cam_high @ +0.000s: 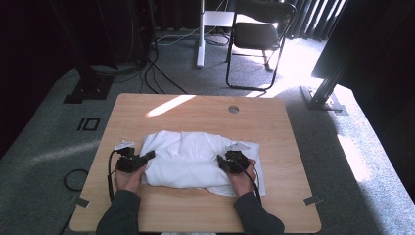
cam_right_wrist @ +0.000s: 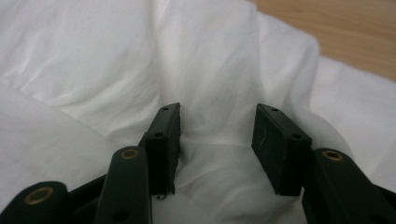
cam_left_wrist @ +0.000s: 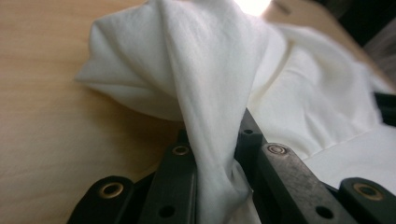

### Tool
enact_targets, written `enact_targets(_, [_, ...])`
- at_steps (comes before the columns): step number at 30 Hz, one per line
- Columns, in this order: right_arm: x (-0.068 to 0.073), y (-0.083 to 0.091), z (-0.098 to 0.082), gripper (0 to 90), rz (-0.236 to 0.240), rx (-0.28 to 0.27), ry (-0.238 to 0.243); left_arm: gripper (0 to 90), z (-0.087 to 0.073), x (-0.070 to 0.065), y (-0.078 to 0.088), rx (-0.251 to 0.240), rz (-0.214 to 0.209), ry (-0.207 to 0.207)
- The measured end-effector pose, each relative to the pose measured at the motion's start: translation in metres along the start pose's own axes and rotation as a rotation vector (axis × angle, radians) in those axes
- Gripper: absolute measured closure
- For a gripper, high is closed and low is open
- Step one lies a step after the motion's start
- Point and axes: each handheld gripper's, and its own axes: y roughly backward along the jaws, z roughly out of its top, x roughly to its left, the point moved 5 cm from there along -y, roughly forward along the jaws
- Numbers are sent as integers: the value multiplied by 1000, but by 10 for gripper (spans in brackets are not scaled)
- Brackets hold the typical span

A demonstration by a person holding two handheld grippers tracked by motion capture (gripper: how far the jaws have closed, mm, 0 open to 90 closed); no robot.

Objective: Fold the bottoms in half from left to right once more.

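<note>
Left fingers (cam_left_wrist: 215,154) pinch white cloth (cam_left_wrist: 210,70); right fingers (cam_right_wrist: 217,140) gape.

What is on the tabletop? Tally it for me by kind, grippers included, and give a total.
White cloth: 1
Black grippers: 2, the left gripper shut on the cloth's edge, the right gripper with fingers apart over the cloth
Total: 3

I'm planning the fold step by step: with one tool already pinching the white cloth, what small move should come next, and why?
Probably close the right tool on the fold bulging between its jaws. The left tool is already clamped on a pinch of the white cloth, while the right one's jaws stand apart over the fabric, so the cloth is gripped on one side only.
</note>
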Motion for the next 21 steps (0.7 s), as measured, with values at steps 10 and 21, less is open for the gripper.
enact_targets(10, [45, 26, 27, 545, 83, -86, 182, 832, 9, -12, 9, -94, -112, 23])
enact_targets(21, [52, -11, 6, 543, 116, 59, 204, 834, 39, -58, 15, -115, -172, -144])
